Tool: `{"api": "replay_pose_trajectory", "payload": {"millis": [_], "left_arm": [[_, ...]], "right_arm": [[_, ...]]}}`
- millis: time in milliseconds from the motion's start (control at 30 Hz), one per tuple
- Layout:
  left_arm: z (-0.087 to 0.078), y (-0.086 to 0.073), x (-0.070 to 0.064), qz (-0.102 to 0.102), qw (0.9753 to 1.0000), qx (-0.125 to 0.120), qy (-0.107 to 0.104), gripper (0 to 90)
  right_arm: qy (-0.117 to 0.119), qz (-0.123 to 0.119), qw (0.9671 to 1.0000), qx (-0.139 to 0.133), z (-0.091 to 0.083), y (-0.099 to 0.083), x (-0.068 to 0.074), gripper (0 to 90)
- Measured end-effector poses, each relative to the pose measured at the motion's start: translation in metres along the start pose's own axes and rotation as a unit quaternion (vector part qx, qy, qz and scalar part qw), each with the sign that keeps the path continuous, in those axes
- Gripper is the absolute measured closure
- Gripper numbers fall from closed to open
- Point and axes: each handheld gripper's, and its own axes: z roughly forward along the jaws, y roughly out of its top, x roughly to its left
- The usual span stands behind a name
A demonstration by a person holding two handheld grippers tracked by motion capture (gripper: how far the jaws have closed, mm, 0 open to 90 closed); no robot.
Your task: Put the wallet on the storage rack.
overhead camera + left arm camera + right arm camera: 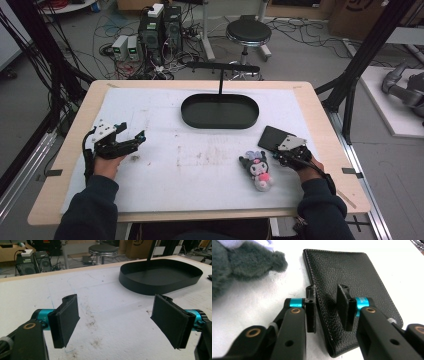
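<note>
Your table (320,120) carries a white foam mat (200,170), stained brown near its middle. At twelve o'clock on the mat stands the black oval tray (220,111), a thin post rising from its far side to a crossbar; in the left gripper view that tray (160,277) lies at about one o'clock, well apart from the jaws.

At four o'clock on the mat lies the black leather wallet (272,136), flat, with pale stitching along its edge. Your right gripper (291,152) sits at the wallet's near corner. In the right gripper view the right gripper (325,305) has its jaws partly apart and set astride the long stitched edge of the wallet (352,272): one jaw is over the bare mat just beside that edge, the other is on the leather. They stand released, with a gap between them, not clenched on the wallet.

Just beside the wallet, at about five o'clock on the mat, lies the plush toy (260,170), dark grey with a pale face and pink lower body. Its grey fur (242,262) shows at ten o'clock in the right gripper view, near the jaws but apart from them.

Your left gripper (125,137) is at eight o'clock on the mat, well apart from all three things. In its own view the left gripper (117,322) has its jaws spread wide and released, holding nothing, over stained mat
</note>
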Motion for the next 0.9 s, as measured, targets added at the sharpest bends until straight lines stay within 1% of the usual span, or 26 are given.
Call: {"api": "replay_pose_trajectory", "payload": {"millis": [33,67,100,133,200,233,267,367,400,467,500,533,567,600,633,667,700,733,767,800,867,900], "left_arm": [[0.000,0.000,0.000,0.001,1.0000,0.001,0.000,21.6],[0.000,0.000,0.000,0.000,1.0000,0.001,0.001,21.6],[0.000,0.000,0.000,0.000,1.0000,0.001,0.001,21.6],[-0.001,0.000,0.000,0.000,1.0000,0.002,0.001,21.7],[-0.001,0.000,0.001,-0.001,1.0000,0.001,0.000,21.7],[-0.001,0.000,0.001,-0.002,1.0000,0.001,0.001,21.7],[-0.001,-0.001,0.001,-0.002,1.0000,0.001,0.002,21.8],[-0.001,-0.001,0.002,-0.002,1.0000,0.001,0.002,21.9],[-0.001,-0.001,0.002,-0.002,1.0000,0.001,0.003,21.9],[-0.002,-0.001,0.002,-0.002,1.0000,0.002,0.003,21.9],[-0.002,-0.001,0.002,-0.002,1.0000,0.001,0.004,21.9],[-0.002,-0.001,0.002,-0.003,1.0000,0.001,0.004,21.9],[-0.003,-0.001,0.002,-0.002,1.0000,0.001,0.004,22.0],[-0.003,-0.001,0.002,-0.003,1.0000,0.001,0.003,22.0],[-0.003,-0.001,0.002,-0.003,1.0000,0.001,0.003,22.0],[-0.003,-0.002,0.002,-0.002,1.0000,0.002,0.003,22.0],[-0.002,-0.002,0.002,-0.002,1.0000,0.002,0.003,22.0],[-0.002,-0.002,0.002,-0.003,1.0000,0.002,0.003,22.0],[-0.002,-0.002,0.002,-0.003,1.0000,0.002,0.003,22.0],[-0.002,-0.002,0.002,-0.003,1.0000,0.004,0.003,22.0],[-0.002,-0.002,0.001,0.000,1.0000,0.005,0.002,22.0],[-0.002,-0.002,0.001,0.000,1.0000,0.006,0.002,22.0]], "right_arm": [[0.000,0.000,1.0000,0.000,0.000,0.000,0.000,77.4],[0.005,0.005,1.0000,0.001,-0.001,0.001,0.000,84.7],[0.005,0.007,1.0000,-0.003,-0.002,0.003,0.000,86.1],[0.008,0.014,0.9999,0.006,-0.003,0.006,0.000,87.3],[0.010,0.015,0.9998,0.003,-0.003,0.007,-0.001,87.7],[0.012,0.022,0.9997,0.004,-0.004,0.008,-0.002,90.0],[0.017,0.029,0.9994,-0.004,-0.006,0.009,-0.003,90.0],[0.009,0.044,0.9985,-0.030,-0.018,0.015,-0.005,90.0],[0.009,0.049,0.9979,-0.042,-0.022,0.018,-0.005,90.0],[-0.001,0.047,0.9975,-0.053,-0.028,0.021,-0.007,90.0],[-0.011,0.034,0.9981,-0.050,-0.029,0.022,-0.007,90.0],[-0.016,0.024,0.9986,-0.044,-0.028,0.021,-0.006,80.7],[-0.017,0.016,0.9988,-0.042,-0.025,0.019,-0.006,68.3],[-0.017,0.010,0.9993,-0.031,-0.020,0.017,-0.006,62.7],[-0.016,0.001,0.9997,-0.019,-0.016,0.014,-0.005,57.9],[-0.019,-0.008,0.9998,-0.005,-0.010,0.011,-0.005,55.9],[-0.016,-0.013,0.9998,0.002,-0.006,0.009,-0.005,54.1],[-0.016,-0.012,0.9997,0.016,0.000,0.006,-0.006,52.9],[-0.008,-0.008,0.9995,0.030,0.004,0.003,-0.008,55.6],[-0.004,-0.007,0.9997,0.021,0.005,0.001,-0.009,57.4],[0.010,0.004,0.9998,0.014,0.005,0.000,-0.012,62.4],[0.009,0.000,0.9999,0.014,0.005,0.000,-0.011,66.4]]}}
